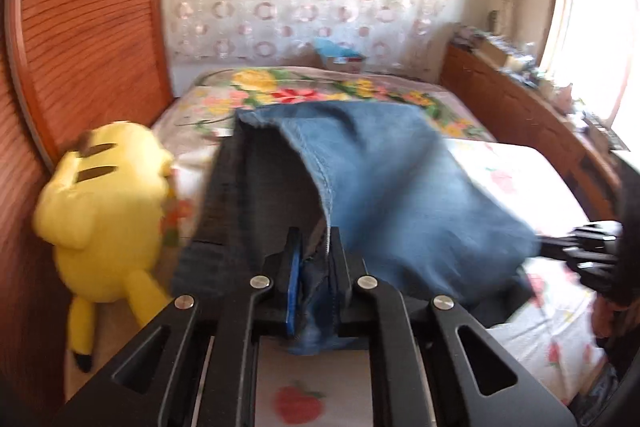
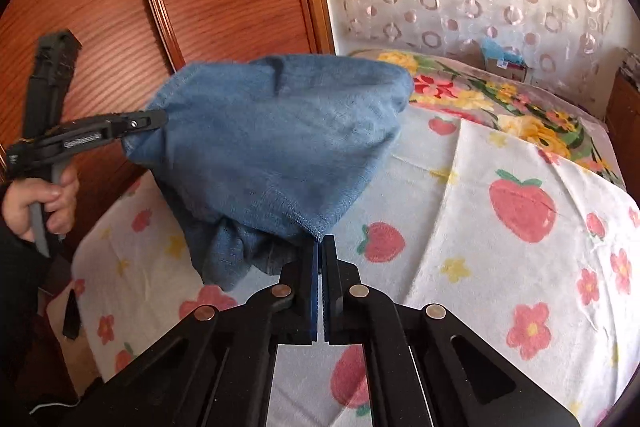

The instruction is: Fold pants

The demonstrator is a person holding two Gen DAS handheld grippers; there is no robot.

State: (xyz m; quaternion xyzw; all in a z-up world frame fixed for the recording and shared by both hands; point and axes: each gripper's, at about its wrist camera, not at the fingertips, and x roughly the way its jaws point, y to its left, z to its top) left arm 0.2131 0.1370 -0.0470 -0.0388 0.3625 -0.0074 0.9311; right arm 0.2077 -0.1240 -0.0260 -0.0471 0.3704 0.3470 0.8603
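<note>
Now both grippers, left gripper [image 1: 314,259] and right gripper [image 2: 320,251], pinch the pants [image 2: 276,131]; better keep edges level, taut over the bed [image 2: 500,259].

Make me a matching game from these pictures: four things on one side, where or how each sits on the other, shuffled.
1. blue denim pants
2. yellow plush toy
3. strawberry-print bedsheet
4. small cardboard box

a. against the wooden wall
b. at the bed's far end
c. lifted, clamped by both grippers
d. spread over the mattress

Pairs: 1-c, 2-a, 3-d, 4-b
</note>
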